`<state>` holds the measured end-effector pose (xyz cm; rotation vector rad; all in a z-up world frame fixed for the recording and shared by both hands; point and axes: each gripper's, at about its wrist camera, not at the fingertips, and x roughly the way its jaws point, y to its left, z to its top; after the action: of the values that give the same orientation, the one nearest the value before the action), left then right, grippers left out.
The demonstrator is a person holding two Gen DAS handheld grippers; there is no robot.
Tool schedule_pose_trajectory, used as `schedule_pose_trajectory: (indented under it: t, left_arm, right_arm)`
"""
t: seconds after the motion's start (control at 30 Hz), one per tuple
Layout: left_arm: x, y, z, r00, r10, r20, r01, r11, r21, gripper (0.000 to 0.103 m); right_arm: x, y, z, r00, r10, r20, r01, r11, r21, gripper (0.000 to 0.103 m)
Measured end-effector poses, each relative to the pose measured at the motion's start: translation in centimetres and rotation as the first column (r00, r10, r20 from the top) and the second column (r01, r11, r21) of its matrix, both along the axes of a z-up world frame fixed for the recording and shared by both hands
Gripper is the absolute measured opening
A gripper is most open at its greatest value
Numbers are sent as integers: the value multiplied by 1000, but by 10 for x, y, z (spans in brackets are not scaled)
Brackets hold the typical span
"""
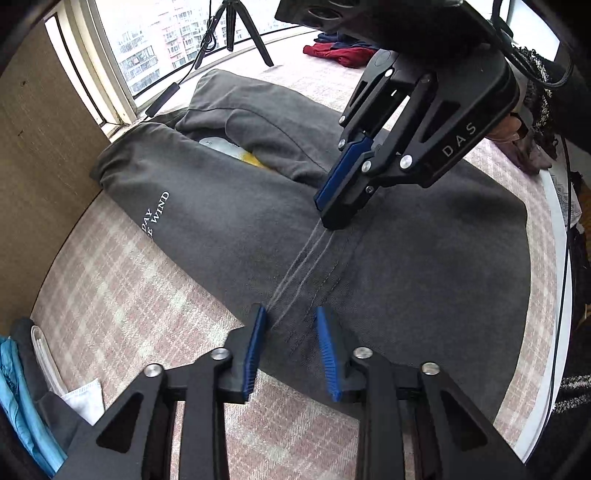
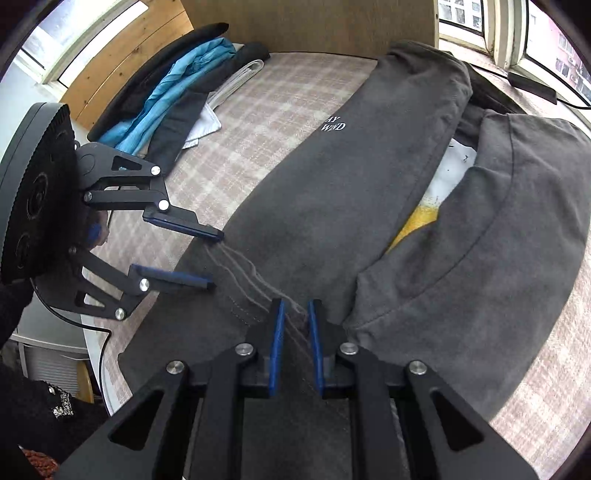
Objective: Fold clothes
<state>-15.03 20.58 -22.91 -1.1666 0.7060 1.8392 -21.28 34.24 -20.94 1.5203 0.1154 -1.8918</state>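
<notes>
That dark grey T-shirt [image 1: 229, 221] is lying lengthwise down the middle of the plaid-covered counter [image 1: 122, 295]. One end sits up by the far edge under the window and the other is near the rounded edge closest to you. Both long sides are already flipped in, with a strip of yellow print [image 2: 417, 221] showing in the gap between them.

Your left gripper [image 1: 290, 314] is at the shirt's edge with its fingers a modest way apart, and the cloth under them is flat, not pinched. Your right gripper [image 2: 295, 306] is further in, fingertips down on the fabric beside the stitched seam [image 1: 332, 273]. It's narrowed to a slit and I can't see any cloth bunched up inside.

My guess is you're setting up the crosswise fold. If so, get both layers into each pinch before lifting, keep the two hands level with each other, and carry the near end toward the lettering so the flaps don't slide open.

Each view shows something the other doesn't. The left wrist view shows how close together the right fingers look from the side, plus the red clothes [image 1: 343, 53] and tripod [image 1: 236, 26] by the far edge. The right wrist view shows the left fingers clearly apart, and the blue-and-black clothes pile [image 2: 177, 85] in the far corner.
</notes>
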Motion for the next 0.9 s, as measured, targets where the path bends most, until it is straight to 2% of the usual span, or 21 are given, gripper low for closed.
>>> schedule_pose_trajectory:
  t: [0.1,0.27,0.37,0.47,0.5,0.57,0.63,0.73,0.77,0.87,0.9]
  left_arm:
    - [1,-3,3,1000,-1,0,1,1000,13,7]
    - [8,-3,16,999,-26,-19,27,999,43,5]
    - [-1,-2,9,1000,3,8,-3,999,39,5]
    - [-6,-3,-4,999,33,23,-33,999,0,5]
    - [-6,-2,-6,999,35,15,-34,999,-9,5]
    - [-5,-2,-4,999,42,7,-42,999,-2,5]
    - [-4,-5,0,998,56,2,-56,998,13,4]
    - [-1,-8,5,997,73,-4,-73,997,32,4]
    - [0,-9,7,997,77,-5,-77,996,34,4]
    - [-1,-10,9,996,93,-6,-93,995,32,5]
    - [-6,-10,5,994,111,7,-111,994,15,10]
  right_arm:
    - [6,0,10,999,23,-40,-23,1000,6,7]
    - [14,11,25,999,10,-53,-10,1000,-8,7]
    - [4,21,13,998,-66,-17,67,998,20,6]
    - [-9,41,-2,982,-182,39,179,981,72,8]
    - [-9,51,1,976,-217,35,215,975,51,8]
    - [-1,71,19,966,-259,0,258,965,-40,8]
    - [12,83,36,963,-266,-45,262,962,-81,13]
    - [31,82,43,973,-215,-90,210,976,-58,24]
    - [37,79,43,976,-191,-110,190,982,-17,27]
    - [49,82,40,967,-187,-172,197,979,46,27]
    - [52,87,39,960,-206,-189,219,975,49,27]
